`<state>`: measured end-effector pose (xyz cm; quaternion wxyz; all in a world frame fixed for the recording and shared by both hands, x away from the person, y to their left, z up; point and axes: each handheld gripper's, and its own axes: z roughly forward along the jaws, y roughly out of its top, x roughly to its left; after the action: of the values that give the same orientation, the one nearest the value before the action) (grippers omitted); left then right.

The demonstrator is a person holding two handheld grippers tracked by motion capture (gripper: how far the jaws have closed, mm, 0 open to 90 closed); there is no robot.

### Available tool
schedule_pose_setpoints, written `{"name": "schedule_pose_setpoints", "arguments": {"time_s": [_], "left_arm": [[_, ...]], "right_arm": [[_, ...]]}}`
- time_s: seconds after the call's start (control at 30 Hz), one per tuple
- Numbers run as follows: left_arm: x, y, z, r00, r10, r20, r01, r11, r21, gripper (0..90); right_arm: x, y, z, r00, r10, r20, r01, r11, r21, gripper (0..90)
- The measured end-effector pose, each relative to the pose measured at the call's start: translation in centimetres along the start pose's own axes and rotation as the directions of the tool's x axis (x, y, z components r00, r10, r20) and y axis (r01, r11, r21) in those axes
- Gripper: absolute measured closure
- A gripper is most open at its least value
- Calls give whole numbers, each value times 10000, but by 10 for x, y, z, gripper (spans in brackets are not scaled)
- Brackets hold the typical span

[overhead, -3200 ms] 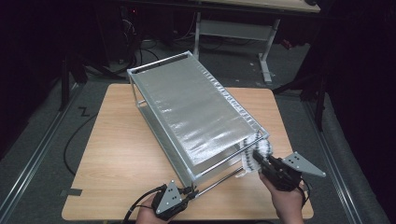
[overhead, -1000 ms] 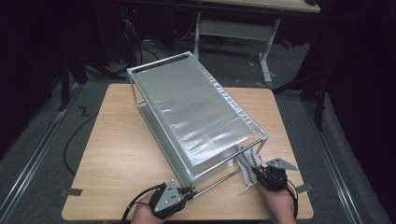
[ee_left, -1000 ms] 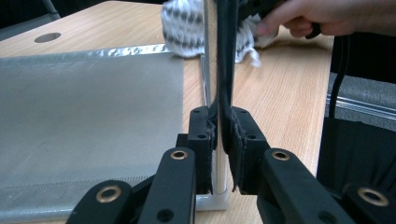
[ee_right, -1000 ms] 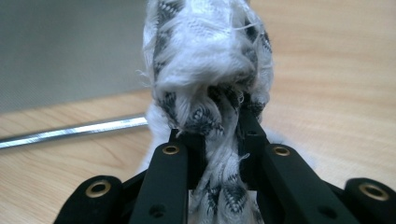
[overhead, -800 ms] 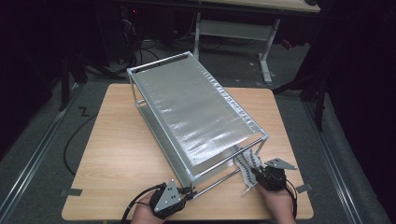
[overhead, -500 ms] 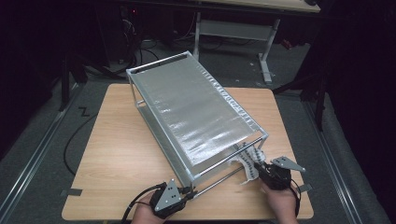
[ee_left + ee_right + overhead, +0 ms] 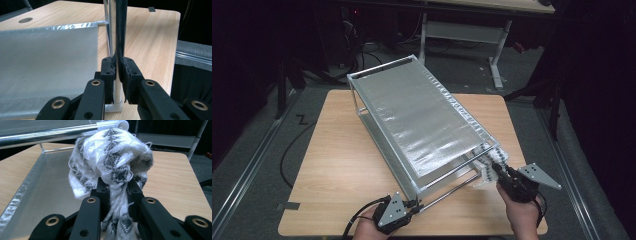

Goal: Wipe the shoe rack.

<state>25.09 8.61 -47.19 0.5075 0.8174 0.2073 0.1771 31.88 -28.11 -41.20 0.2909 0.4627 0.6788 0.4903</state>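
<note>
Left tool [image 7: 412, 209], at the worktop's [image 7: 342, 165] near edge: jaws clamped on the upright corner post [image 7: 113, 37] of the metal rack [image 7: 422, 112], with a black strap [image 7: 121, 35] pinched beside the post in the left gripper view. Right tool [image 7: 498, 172], at the near right corner of the rack: jaws closed on a bunched white cloth with dark woven pattern [image 7: 110, 160], held up just below the rack's chrome top rail [image 7: 47, 135] and above the silver lower shelf [image 7: 50, 200]. Beyond: rack lying slantwise across the worktop, silver sheet [image 7: 412, 120] covering its top; white desk frame [image 7: 462, 32] on the floor behind.
</note>
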Motion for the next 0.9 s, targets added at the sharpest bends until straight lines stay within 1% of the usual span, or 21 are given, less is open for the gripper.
{"name": "schedule_pose_setpoints", "arguments": {"time_s": [0.07, 0.1, 0.13, 0.17, 0.3, 0.4, 0.47, 0.5, 0.57, 0.7, 0.73, 0.77, 0.83, 0.9], "left_arm": [[0, 0, 0, 10000, 13, 0, -13, 10000, 4, 802], [-1, 0, 1, 9999, -120, 19, 120, 9999, -88, 802], [-1, 0, 1, 10000, 22, -3, -22, 10000, 9, 802], [0, 1, 1, 10000, 20, 1, -20, 10000, 10, 802], [-1, 1, 1, 10000, 24, -11, -24, 10000, 23, 802], [-1, 1, 1, 10000, 7, -10, -7, 10000, 25, 802], [-1, 1, 1, 10000, 12, -10, -12, 10000, 25, 802], [-2, 0, 2, 9999, -115, 3, 115, 9999, -68, 802], [-2, 0, 1, 10000, -91, -9, 91, 9999, -55, 802], [-2, 1, 1, 10000, -38, 0, 38, 10000, -39, 802], [-1, 1, 1, 10000, -27, 4, 27, 10000, -35, 801], [-1, 1, 1, 10000, -10, 3, 10, 10000, -37, 801], [-1, 1, 1, 10000, 16, -4, -16, 10000, -30, 801], [-1, 1, 1, 10000, 51, -4, -51, 10000, -21, 800]], "right_arm": [[-1, -2, 2, 10000, -18, 63, 17, 10000, 67, 775], [-1, -3, 3, 10000, -18, 83, 17, 9999, 157, 776], [-2, -5, 4, 9999, 4, 118, -7, 9997, 227, 775], [-4, -7, 6, 9999, 7, 137, -11, 9995, 324, 775], [-7, -20, 16, 9998, -34, 215, 15, 9959, 903, 776], [-8, -29, 24, 9997, -70, 254, 35, 9908, 1353, 776], [-8, -35, 30, 9994, -195, 283, 143, 9850, 1717, 776], [-8, -39, 33, 9993, -237, 276, 180, 9810, 1933, 776], [-8, -46, 40, 9988, -380, 311, 297, 9715, 2350, 776], [-11, -61, 53, 9987, -409, 311, 291, 9490, 3139, 775], [-12, -64, 56, 9990, -312, 313, 188, 9413, 3372, 775], [-13, -67, 58, 9991, -292, 294, 170, 9368, 3495, 774], [-15, -69, 60, 9996, -199, 206, 113, 9349, 3546, 773], [-12, -67, 58, 9993, -333, 196, 242, 9344, 3553, 774]]}}
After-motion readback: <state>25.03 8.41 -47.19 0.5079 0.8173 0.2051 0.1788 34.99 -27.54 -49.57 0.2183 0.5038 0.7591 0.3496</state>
